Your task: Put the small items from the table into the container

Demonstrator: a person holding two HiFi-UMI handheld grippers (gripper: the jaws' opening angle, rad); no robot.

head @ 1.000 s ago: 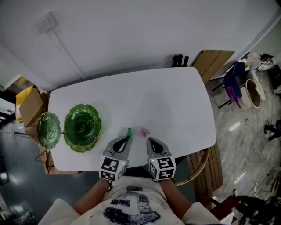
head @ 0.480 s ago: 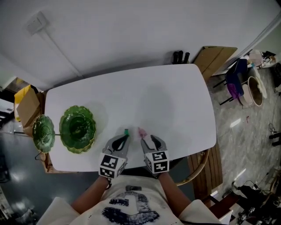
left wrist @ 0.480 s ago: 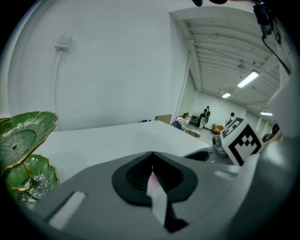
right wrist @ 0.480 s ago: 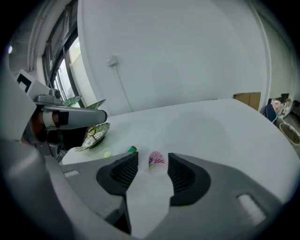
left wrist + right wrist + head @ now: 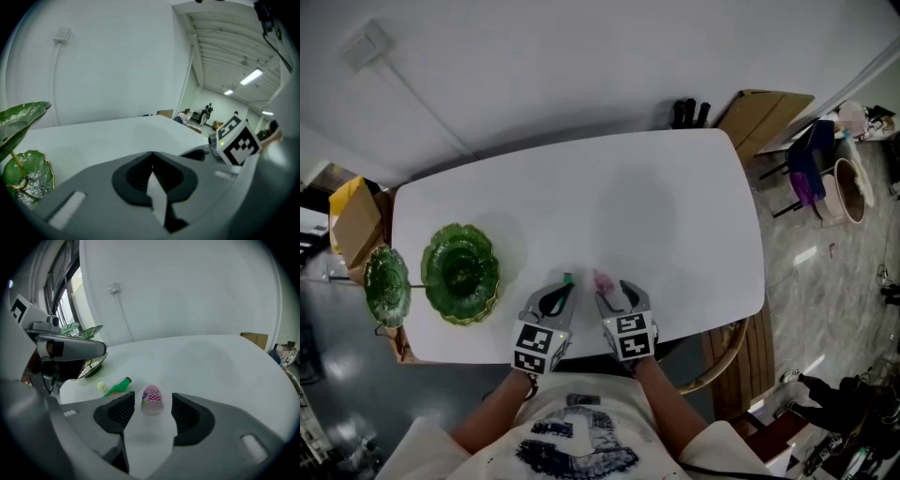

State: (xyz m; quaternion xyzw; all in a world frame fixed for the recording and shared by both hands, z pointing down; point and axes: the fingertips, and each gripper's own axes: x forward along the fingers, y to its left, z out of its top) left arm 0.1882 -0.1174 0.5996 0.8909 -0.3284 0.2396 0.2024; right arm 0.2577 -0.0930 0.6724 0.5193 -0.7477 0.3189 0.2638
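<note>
We see the pink cup (image 5: pixel 152 400) on the white table (image 5: pixel 675 216), between our right gripper's (image 5: pixel 152 409) opening jaws, untouched. Whether the cup stands or lies, we cannot tell. The green bottle (image 5: pixel 117 386) lies flat beside it, its cap slanting cupward. Our left gripper (image 5: pixel 152 161) is closed and empty.

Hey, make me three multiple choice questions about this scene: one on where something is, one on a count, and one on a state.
1. Where is the green dish?
A. left end of the table
B. right end
C. the floor

2. How many small items lie on the table?
A. one
B. two
C. four

3. The left gripper has its jaws:
A. wide apart
B. together
C. gripping a block

Answers:
1 A, the head view shows it by the table's left edge.
2 B, only a green bottle and a pink cup lie there.
3 B, its own view shows the jaws meeting with nothing between them.
</note>
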